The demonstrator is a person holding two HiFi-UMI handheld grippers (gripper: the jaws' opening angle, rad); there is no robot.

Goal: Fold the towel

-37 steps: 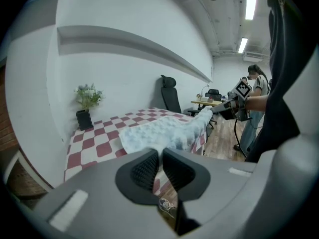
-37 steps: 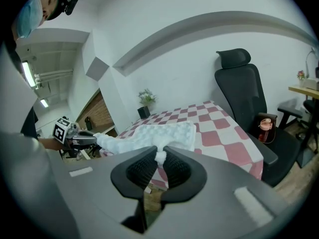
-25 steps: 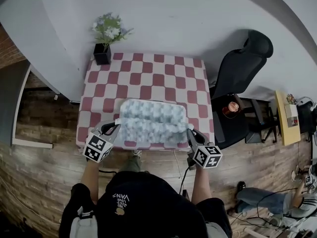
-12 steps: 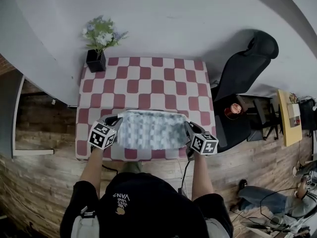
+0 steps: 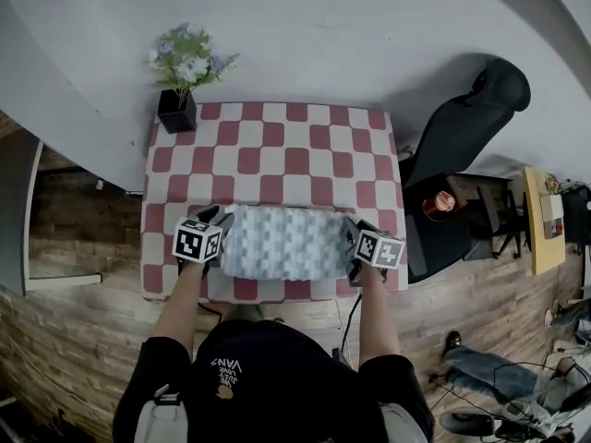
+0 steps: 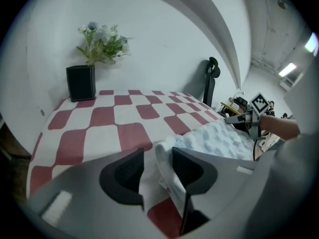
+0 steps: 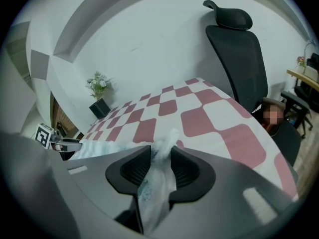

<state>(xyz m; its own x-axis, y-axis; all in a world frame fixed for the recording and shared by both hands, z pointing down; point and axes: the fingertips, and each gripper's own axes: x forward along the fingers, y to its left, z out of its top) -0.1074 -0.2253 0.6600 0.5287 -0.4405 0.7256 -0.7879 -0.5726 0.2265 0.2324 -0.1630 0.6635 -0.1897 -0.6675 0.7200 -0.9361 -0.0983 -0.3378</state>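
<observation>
The pale blue-white nubbly towel (image 5: 286,245) lies folded in a flat rectangle on the near part of the red-and-white checked table (image 5: 277,146). My left gripper (image 5: 220,223) is at its left end and my right gripper (image 5: 352,236) at its right end. In the left gripper view the jaws of the left gripper (image 6: 157,168) are opening; the towel corner (image 6: 167,158) leans on the right pad, with a gap at the left pad. In the right gripper view the right gripper (image 7: 160,166) is opening too, with a towel corner (image 7: 158,176) standing loosely between its pads.
A black pot of flowers (image 5: 180,81) stands at the table's far left corner. A black office chair (image 5: 462,127) is to the right of the table, with a small side table and a cup beside it. The wall runs behind the table.
Both grippers carried the towel's near edge away from me, over the towel, and down onto the table, folding it shorter. Both jaws have begun to part.
</observation>
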